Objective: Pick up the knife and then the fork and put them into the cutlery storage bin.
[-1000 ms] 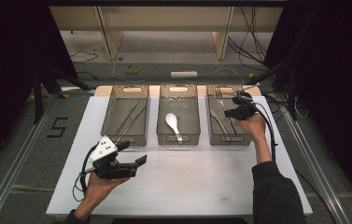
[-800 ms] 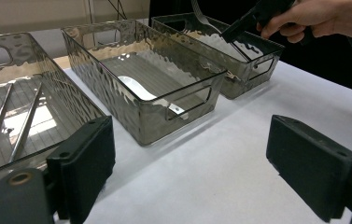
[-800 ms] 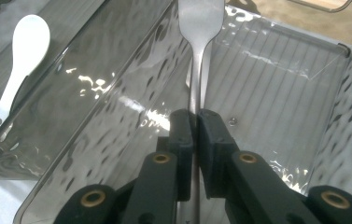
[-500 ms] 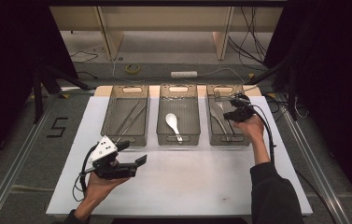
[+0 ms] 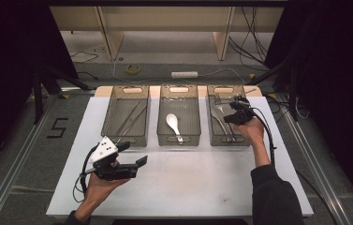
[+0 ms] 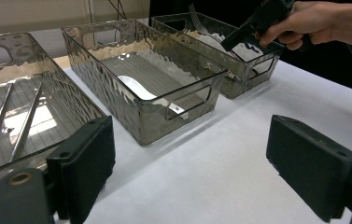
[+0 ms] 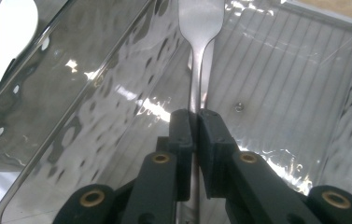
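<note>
My right gripper [image 5: 230, 116] hangs over the right clear bin [image 5: 230, 142], shut on the handle of a metal fork [image 5: 217, 104]. In the right gripper view the pads [image 7: 181, 128] pinch the thin handle, and the fork [image 7: 200, 18] reaches forward above the bin's ribbed floor. More cutlery lies in that bin under it. My left gripper [image 5: 134, 153] rests low over the white table at the front left, open and holding nothing; its wide-apart jaws frame the middle bin [image 6: 183, 100]. The left gripper view also shows the right gripper [image 6: 241, 35] and the fork's tines [image 6: 197, 18].
Three clear bins stand in a row on the white table top [image 5: 202, 187]. The left bin [image 5: 126, 139] holds thin metal rods [image 5: 129, 119]. The middle bin [image 5: 179, 140] holds a white spoon [image 5: 172, 123]. Cables and a power strip [image 5: 184, 74] lie on the floor beyond.
My right gripper, with the fork in it, has shifted slightly to the left over the right bin. The left gripper has kept still.
</note>
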`<state>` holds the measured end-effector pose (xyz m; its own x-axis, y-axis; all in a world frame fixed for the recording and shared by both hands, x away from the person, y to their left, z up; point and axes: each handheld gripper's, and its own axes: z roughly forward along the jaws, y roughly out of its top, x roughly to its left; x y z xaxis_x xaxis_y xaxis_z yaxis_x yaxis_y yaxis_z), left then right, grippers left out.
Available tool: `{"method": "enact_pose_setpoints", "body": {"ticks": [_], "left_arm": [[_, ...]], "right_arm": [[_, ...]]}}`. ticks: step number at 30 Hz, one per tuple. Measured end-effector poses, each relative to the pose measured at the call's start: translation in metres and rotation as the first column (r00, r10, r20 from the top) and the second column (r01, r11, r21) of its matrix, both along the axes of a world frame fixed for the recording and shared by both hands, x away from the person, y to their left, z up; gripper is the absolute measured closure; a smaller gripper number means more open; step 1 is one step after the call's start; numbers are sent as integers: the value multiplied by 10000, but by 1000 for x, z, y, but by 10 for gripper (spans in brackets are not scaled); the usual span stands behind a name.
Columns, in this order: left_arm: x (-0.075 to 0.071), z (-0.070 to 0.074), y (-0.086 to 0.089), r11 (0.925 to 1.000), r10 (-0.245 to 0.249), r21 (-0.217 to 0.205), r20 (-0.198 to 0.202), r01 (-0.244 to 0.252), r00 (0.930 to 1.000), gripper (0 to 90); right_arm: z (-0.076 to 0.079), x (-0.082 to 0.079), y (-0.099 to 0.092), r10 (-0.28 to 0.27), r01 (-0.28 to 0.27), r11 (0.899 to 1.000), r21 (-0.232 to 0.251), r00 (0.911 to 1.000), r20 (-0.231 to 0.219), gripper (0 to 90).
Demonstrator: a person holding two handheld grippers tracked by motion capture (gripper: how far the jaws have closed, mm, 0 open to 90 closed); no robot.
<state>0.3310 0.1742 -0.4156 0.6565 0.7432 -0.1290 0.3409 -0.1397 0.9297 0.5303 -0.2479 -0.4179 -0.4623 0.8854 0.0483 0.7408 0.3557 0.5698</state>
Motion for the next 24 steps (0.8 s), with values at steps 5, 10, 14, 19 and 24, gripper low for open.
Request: {"method": "enact_pose_setpoints", "body": {"ticks": [5,10,14,19,24], "left_arm": [[0,0,0,10000,-4,0,2,4,10000,150],[0,0,0,10000,2,5,6,-2,10000,149],[0,0,0,10000,-3,-2,17,3,10000,150],[0,0,0,10000,-9,3,0,9,10000,150],[0,0,0,10000,1,1,-5,-1,10000,149]], "right_arm": [[-3,0,2,-26,22,9997,-223,9999,-167,842],[-4,1,2,-126,126,9999,-4,9996,-259,777],[1,0,2,-104,108,9998,140,9996,-280,735],[5,-2,1,-125,129,9989,449,9999,-110,655],[10,-9,1,-50,46,9960,897,10000,40,575]]}}
